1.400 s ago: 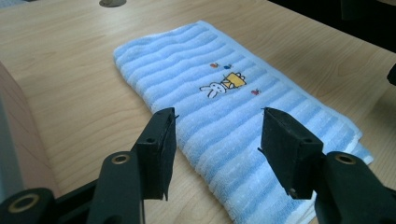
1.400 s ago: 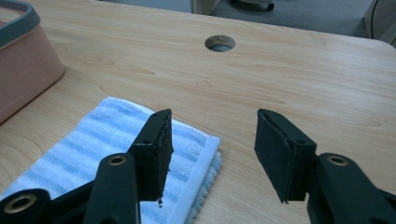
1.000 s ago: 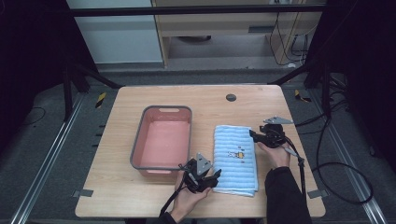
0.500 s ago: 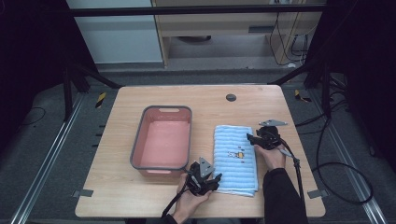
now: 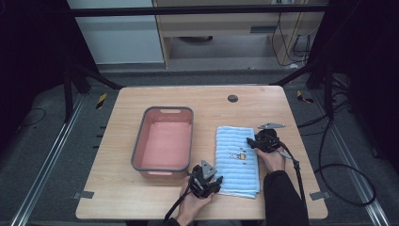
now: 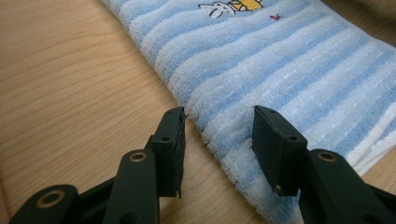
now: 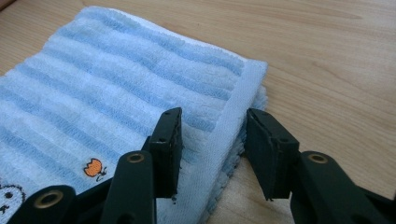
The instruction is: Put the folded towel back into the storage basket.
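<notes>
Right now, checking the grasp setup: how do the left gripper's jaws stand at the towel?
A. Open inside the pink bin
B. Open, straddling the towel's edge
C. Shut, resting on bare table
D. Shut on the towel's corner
B: in the left gripper view, the left gripper is open, one jaw over bare table, the other over the towel.

A folded blue-striped towel (image 5: pixel 236 160) lies flat on the table, right of the pink basin (image 5: pixel 163 141).
</notes>
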A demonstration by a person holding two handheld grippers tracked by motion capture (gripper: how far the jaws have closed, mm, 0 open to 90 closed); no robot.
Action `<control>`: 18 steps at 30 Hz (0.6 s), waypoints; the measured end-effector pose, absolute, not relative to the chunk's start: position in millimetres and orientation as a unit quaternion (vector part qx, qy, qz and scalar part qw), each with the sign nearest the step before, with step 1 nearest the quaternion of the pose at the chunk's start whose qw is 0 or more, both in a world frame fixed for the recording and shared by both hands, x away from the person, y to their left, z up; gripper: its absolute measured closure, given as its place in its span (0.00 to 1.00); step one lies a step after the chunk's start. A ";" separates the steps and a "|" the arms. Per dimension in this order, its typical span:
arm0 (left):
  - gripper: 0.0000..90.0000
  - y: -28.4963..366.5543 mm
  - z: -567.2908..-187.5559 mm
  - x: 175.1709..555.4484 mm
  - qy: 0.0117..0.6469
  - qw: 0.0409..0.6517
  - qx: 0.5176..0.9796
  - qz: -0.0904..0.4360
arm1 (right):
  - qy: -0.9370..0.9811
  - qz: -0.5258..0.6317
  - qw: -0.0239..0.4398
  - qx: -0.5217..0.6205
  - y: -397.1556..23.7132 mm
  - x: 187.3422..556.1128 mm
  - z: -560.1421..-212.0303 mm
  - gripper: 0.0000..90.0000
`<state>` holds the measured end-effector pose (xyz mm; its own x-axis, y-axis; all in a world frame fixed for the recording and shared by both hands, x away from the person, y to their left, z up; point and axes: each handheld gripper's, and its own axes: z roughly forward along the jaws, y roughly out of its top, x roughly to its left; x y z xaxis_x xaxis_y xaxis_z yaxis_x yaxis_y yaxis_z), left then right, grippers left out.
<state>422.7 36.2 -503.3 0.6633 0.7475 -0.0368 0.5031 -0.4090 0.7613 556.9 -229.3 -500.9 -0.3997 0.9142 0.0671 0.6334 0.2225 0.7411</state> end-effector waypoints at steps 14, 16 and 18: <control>0.76 36.3 -507.5 421.9 0.384 0.408 0.817 0.138 | 0.751 0.360 0.183 0.522 -222.9 554.4 -501.4 0.86; 0.80 36.1 -507.1 422.2 0.387 0.409 0.816 0.132 | 0.751 0.362 0.180 0.523 -222.4 553.9 -501.0 0.88; 0.83 36.1 -507.0 422.2 0.390 0.411 0.814 0.127 | 0.752 0.362 0.184 0.519 -221.5 553.6 -501.2 0.90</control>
